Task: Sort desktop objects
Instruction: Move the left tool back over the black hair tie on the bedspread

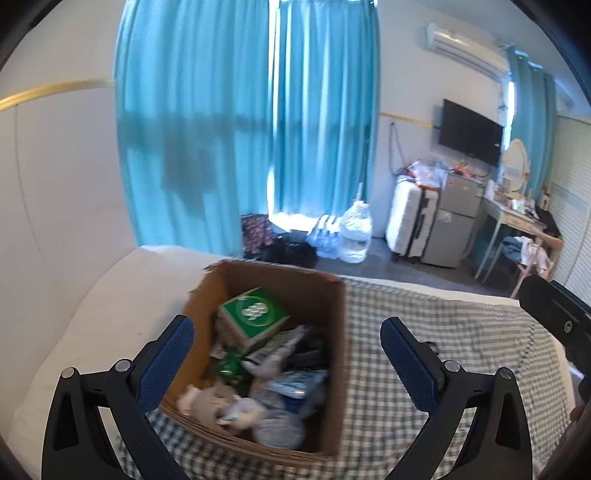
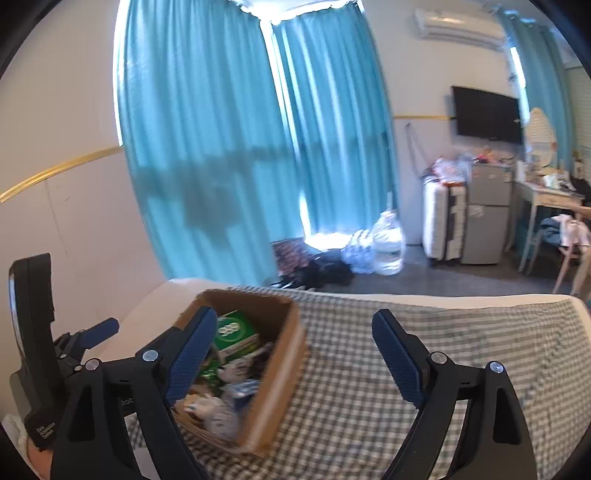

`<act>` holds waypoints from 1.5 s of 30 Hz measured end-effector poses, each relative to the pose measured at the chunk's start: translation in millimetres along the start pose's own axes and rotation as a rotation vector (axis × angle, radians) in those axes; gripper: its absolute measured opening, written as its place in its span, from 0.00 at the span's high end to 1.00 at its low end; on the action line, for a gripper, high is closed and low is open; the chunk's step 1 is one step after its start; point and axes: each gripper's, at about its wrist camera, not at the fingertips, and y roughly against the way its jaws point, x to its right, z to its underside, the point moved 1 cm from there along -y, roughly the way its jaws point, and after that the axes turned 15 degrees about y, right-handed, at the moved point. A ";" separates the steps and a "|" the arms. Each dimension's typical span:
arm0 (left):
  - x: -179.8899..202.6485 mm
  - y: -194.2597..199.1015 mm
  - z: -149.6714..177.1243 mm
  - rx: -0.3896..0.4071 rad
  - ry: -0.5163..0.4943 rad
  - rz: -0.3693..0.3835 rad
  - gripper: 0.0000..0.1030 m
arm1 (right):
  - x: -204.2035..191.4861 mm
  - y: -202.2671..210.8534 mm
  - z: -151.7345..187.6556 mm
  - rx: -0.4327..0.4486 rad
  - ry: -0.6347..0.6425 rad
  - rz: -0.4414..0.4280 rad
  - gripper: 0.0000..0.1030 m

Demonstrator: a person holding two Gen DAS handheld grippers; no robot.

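— What's behind the bed (image 1: 110,295)?
— Teal curtains (image 1: 192,129), daylight glaring through their gap onto the floor.
— And the far wall?
— A dark television (image 2: 487,114), air conditioner (image 2: 458,24), small fridge (image 2: 485,214), white suitcase (image 1: 404,221).

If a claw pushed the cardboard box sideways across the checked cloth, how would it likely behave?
The cardboard box looks nearly full, so probably weighty enough to drag and bunch the checked cloth. Its broad base makes tipping unlikely. The thin, slightly bowed walls may flex under a push.
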 end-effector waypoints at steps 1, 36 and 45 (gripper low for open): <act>8.9 4.4 2.7 0.001 -0.005 0.009 0.00 | 6.4 7.2 0.8 0.004 -0.004 0.015 0.16; 210.1 -151.0 168.6 -0.291 -0.210 0.059 0.00 | 238.0 -30.8 185.5 -0.263 -0.307 0.397 0.10; 235.9 -230.5 200.3 -0.338 -0.221 0.055 0.00 | 275.4 -94.4 204.2 -0.318 -0.326 0.391 0.10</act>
